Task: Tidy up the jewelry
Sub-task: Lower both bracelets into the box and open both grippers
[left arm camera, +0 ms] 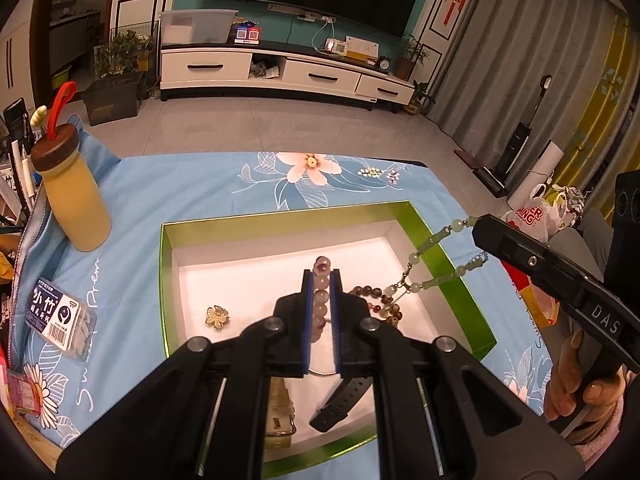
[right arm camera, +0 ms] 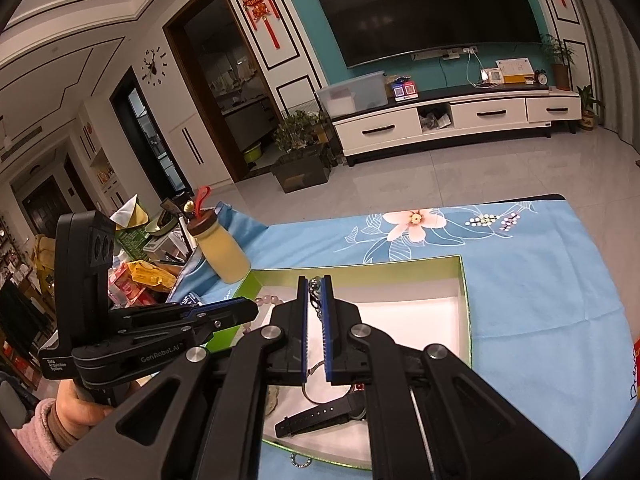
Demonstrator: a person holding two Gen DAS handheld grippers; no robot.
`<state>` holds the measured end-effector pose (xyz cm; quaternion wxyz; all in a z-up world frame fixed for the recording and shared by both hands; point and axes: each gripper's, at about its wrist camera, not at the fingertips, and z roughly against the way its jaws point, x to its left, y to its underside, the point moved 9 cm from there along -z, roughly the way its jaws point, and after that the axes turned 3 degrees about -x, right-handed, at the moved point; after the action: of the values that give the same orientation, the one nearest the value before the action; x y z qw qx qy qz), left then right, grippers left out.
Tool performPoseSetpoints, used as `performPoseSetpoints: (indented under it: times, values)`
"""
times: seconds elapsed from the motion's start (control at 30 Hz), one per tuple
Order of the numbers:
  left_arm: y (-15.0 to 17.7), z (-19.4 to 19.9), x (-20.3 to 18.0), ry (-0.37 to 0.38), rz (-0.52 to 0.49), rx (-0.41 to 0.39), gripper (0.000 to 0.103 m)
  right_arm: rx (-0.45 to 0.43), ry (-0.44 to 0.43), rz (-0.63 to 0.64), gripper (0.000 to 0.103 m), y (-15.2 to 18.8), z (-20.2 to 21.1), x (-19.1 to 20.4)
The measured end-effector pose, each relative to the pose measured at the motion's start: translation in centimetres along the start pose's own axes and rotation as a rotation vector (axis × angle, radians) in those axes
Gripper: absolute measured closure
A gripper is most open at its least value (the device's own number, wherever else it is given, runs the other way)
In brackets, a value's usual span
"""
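Jaws pinch: left gripper (left arm camera: 322, 280) a pink bead bracelet (left arm camera: 320, 300), right gripper (right arm camera: 315, 292) seemingly the green necklace's (left arm camera: 432, 240) chain, over the green box (left arm camera: 460, 280)

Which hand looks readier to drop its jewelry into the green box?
Probably the left. The left gripper holds its pink bead bracelet over the box's white floor. The right gripper pinches the green necklace out past the box's right wall, though its lower end already lies inside.

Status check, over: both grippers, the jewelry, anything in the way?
Left gripper shut on pink bead bracelet. Right gripper shut on green bead necklace, draping into green box. Watch and gold flower brooch lie inside.
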<state>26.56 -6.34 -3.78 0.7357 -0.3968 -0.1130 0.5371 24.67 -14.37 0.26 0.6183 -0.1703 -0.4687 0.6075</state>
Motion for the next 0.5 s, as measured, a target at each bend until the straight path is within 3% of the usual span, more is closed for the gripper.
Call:
performPoseSetpoints:
  times: [0.5]
  values:
    - [0.4,-2.3,1.1,-0.023,0.005,0.036,0.096,0.041,0.015,0.01,0.097,0.4,-2.9,-0.2]
